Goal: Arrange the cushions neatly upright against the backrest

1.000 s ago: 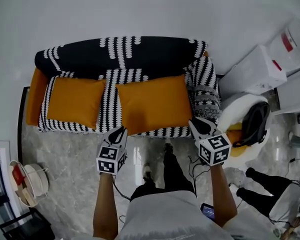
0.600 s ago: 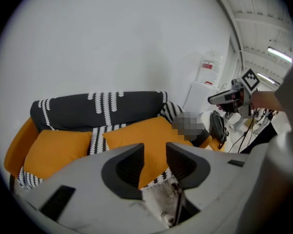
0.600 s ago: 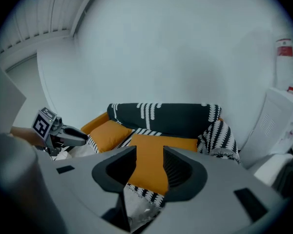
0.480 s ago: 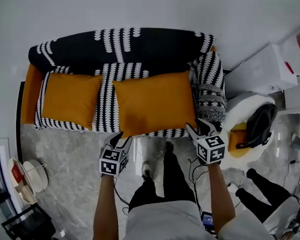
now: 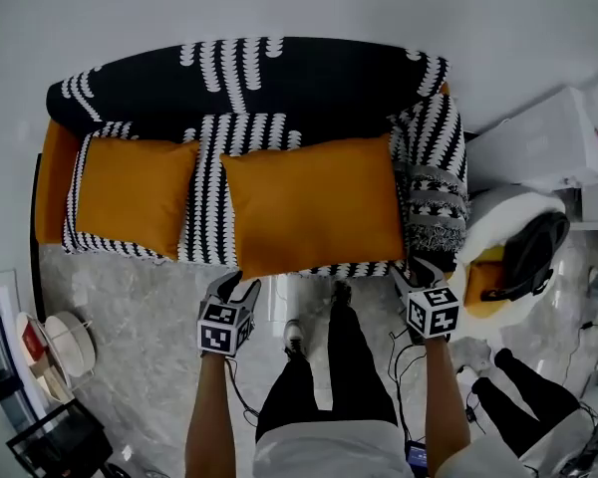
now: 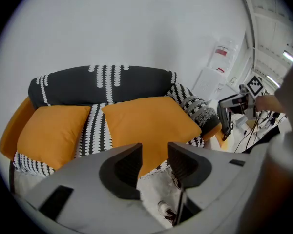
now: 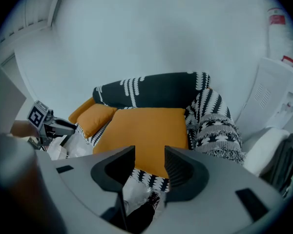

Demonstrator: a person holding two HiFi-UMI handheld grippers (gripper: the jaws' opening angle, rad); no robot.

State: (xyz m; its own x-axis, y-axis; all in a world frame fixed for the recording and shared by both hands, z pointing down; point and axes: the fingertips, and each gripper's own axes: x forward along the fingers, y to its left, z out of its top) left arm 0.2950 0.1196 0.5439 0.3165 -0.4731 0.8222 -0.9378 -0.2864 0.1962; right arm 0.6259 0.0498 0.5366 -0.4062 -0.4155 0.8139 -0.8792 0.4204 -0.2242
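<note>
left gripper (image 5: 236, 285) and right gripper (image 5: 417, 269): both lower than a second ago, now just short of the seat's near edge. their jaws have just been opening and stand spread, with nothing between them. big cushion (image 5: 309, 202) lies flat on the seat, right of centre. small cushion (image 5: 130, 192) lies flat at left. backrest (image 5: 279, 78) beyond them is bare. judgement: a two-handed pickup of the big cushion is being set up; no cushion is upright yet.

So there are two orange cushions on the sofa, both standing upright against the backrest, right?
Not upright. The small cushion and the large cushion both lie flat on the sofa seat, in front of the backrest, as the head view shows.
</note>
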